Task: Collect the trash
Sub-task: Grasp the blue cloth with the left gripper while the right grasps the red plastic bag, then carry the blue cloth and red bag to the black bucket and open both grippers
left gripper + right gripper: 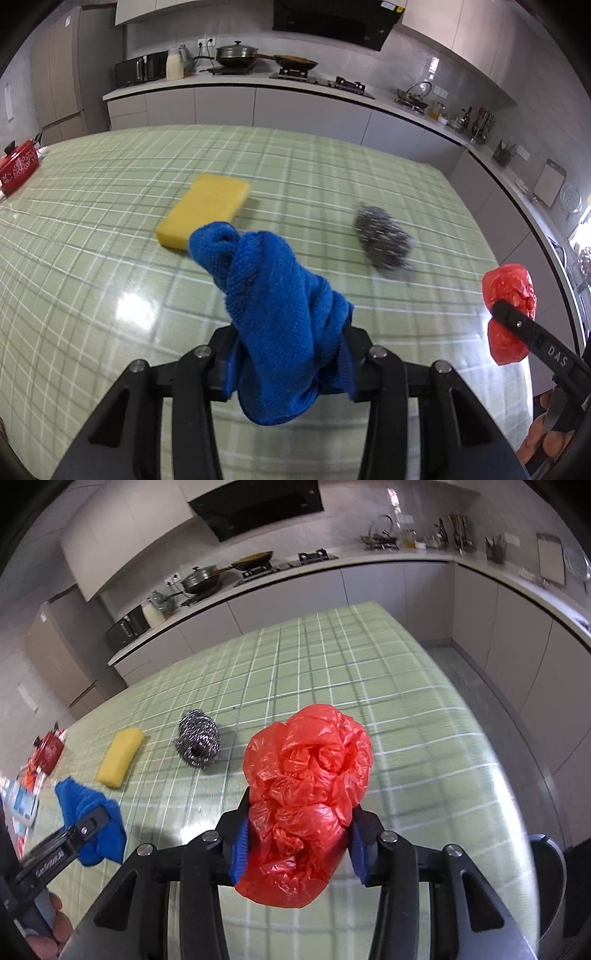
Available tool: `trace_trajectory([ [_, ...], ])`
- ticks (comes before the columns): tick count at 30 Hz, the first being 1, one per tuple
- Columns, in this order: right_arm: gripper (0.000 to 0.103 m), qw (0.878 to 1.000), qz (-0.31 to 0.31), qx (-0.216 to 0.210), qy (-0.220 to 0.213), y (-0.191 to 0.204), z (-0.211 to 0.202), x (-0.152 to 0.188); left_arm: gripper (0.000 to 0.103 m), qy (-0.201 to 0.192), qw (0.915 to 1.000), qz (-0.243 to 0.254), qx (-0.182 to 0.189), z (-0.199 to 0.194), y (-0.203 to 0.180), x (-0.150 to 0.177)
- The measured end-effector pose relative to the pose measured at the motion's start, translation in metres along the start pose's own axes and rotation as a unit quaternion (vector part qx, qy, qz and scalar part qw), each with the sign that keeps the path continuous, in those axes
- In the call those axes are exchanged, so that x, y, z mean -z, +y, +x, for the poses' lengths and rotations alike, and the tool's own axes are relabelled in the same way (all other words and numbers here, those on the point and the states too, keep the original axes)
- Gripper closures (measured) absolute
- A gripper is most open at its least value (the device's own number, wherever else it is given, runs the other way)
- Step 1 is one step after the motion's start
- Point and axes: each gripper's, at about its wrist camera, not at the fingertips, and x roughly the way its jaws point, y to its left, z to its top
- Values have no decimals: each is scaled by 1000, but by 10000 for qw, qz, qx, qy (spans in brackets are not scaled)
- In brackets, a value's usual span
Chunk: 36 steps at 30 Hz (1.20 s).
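Left gripper (291, 354) pinches blue cloth (280, 310); right gripper (299, 842) pinches red plastic bag (308, 775), both lifted clear for disposal. Sponge (203, 210), steel scourer (384, 236) ahead of fingers on table (92, 277).

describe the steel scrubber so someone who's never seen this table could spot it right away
Start at the green checked table. Two loose things lie on it side by side: a yellow sponge and, to its right, the steel scrubber. It is the only shiny grey thing there, a rounded wad of coiled metal wire with a dark hollow in its end.
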Motion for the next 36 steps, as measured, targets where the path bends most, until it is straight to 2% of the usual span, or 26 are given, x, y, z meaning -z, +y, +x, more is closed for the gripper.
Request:
trace_trajectory([
  [7,57,9992,-339,-185,-86,-24,-43,22,59,-102,9999,75,21,-25,-49,28],
  [15,57,9989,-301,-333,-116,-48,-83,55,59,-77,9987,458,187,-47,-90,52],
  [19,57,9993,-245,-242,-167,-54,-99,69,59,-115,9974,615,360,-54,-99,61],
  [26,57,9998,-170,-71,47,-60,-121,103,59,47,9959,610,664,-60,-104,92],
  [31,57,9998,-135,-11,115,-67,-138,122,59,145,9949,640,764,-68,-117,108],
  [36,57,10000,19,-42,38,-88,-155,126,59,59,9939,757,800,-81,-137,115],
])
